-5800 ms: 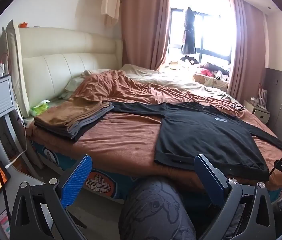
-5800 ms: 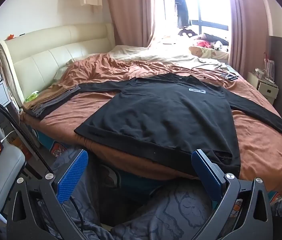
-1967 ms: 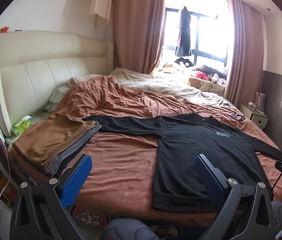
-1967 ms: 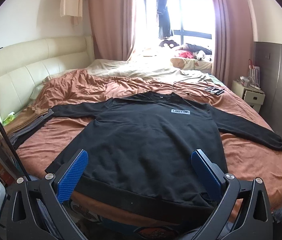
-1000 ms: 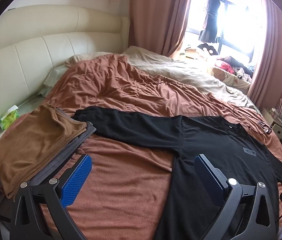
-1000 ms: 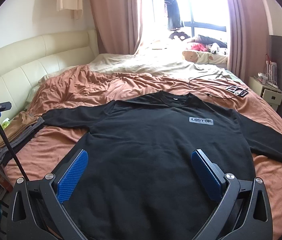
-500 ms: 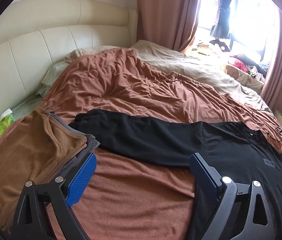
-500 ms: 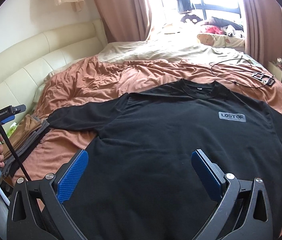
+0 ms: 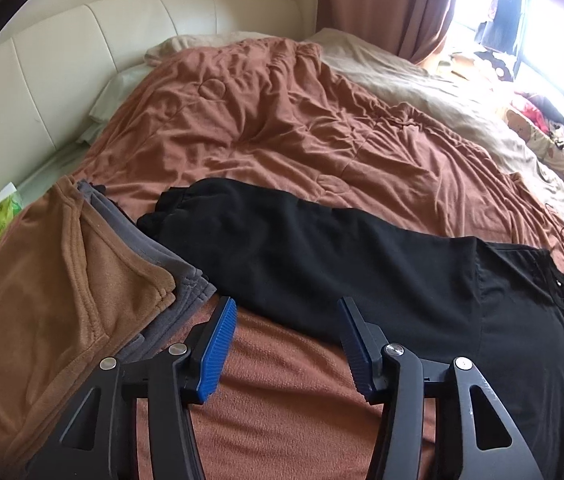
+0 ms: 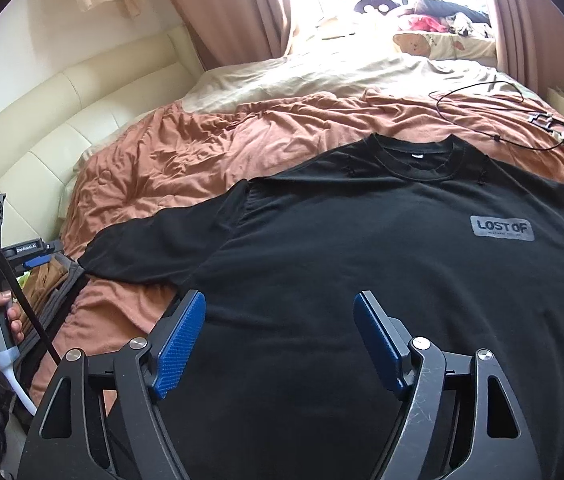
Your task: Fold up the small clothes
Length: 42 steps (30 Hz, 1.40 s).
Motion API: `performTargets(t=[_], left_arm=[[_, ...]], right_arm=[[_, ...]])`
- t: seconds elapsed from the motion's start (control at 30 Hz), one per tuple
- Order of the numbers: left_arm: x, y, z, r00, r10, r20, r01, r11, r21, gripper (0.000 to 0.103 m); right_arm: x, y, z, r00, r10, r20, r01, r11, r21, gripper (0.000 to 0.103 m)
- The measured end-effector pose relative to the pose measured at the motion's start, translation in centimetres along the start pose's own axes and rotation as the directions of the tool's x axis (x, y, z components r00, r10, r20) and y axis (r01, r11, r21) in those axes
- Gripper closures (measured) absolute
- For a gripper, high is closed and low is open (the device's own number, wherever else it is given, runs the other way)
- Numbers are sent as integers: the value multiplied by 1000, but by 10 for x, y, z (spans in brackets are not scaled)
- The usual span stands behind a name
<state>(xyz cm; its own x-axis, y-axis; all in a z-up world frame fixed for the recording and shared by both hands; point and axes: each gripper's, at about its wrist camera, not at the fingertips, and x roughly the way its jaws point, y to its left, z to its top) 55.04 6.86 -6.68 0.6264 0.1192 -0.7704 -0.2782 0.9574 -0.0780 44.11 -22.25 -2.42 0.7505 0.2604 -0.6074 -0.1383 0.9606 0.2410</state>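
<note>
The black sweatshirt [image 10: 361, 280] lies flat, front up, on the bed [image 9: 282, 120], and both claws hover over it spread apart and empty. The left claw [image 9: 285, 344] has the outstretched sleeve [image 9: 282, 248] just ahead of its tips, so pinching it near the cuff and carrying it across the chest looks like the neat start. Only the left view shows the folded stack [image 9: 62, 272] left of the claw; only the right view, from the right claw [image 10: 278, 344], shows the collar and logo.
</note>
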Motion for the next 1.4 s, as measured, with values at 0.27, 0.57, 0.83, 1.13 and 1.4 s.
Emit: performTargets(t=[0.27, 0.57, 0.83, 1.13, 1.4], left_arm=[[53, -12, -4, 993, 46, -108, -45, 999, 11, 56], [95, -28, -12, 975, 119, -187, -108, 992, 66, 63], [123, -22, -17, 959, 165, -230, -161, 986, 39, 63], [138, -18, -12, 965, 160, -207, -169, 985, -29, 70], [114, -28, 8, 988, 106, -115, -106, 994, 1, 92]], right_arm=[[43, -3, 20, 999, 24, -45, -25, 1000, -10, 38], [79, -6, 31, 996, 42, -83, -45, 998, -32, 46], [91, -17, 30, 993, 54, -103, -52, 998, 29, 46], [104, -16, 26, 988, 70, -140, -64, 997, 49, 46], [143, 5, 34, 963, 133, -235, -121, 991, 66, 73]])
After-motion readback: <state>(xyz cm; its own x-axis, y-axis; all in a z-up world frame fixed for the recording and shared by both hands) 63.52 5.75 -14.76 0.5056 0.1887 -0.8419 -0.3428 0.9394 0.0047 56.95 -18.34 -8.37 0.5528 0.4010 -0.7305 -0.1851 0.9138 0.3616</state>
